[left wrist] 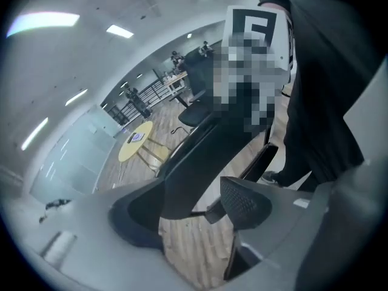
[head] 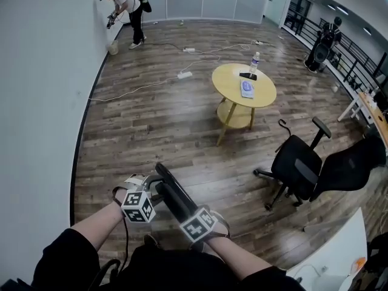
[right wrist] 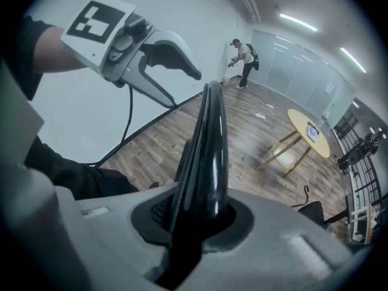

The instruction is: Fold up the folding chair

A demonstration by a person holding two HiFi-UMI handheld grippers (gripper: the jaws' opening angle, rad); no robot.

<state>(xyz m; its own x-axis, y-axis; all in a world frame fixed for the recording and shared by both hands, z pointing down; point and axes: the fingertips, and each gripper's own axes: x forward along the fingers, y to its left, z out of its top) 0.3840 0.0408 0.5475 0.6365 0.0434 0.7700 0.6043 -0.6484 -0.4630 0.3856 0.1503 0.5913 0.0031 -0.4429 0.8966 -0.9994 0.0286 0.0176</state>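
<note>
The black folding chair (head: pixel 174 196) stands folded flat just in front of me, its thin top edge running from upper left to lower right. My right gripper (head: pixel 191 216) is shut on that top edge; in the right gripper view the glossy black edge (right wrist: pixel 206 156) is clamped between the pads. My left gripper (head: pixel 151 188) is at the chair's upper left end, open. In the left gripper view the chair panel (left wrist: pixel 200 156) lies against one pad (left wrist: pixel 136 220), while the other pad (left wrist: pixel 245 205) stands apart from it with floor showing between. From the right gripper view the left gripper (right wrist: pixel 180 80) hangs open above the edge.
The white wall (head: pixel 36 102) runs close on the left. A round yellow table (head: pixel 233 77) with a bottle (head: pixel 254 62) stands ahead. Two black office chairs (head: pixel 297 162) (head: pixel 351 165) are at the right. Cables (head: pixel 182 74) cross the wood floor. One person (head: pixel 127 8) works at the far wall.
</note>
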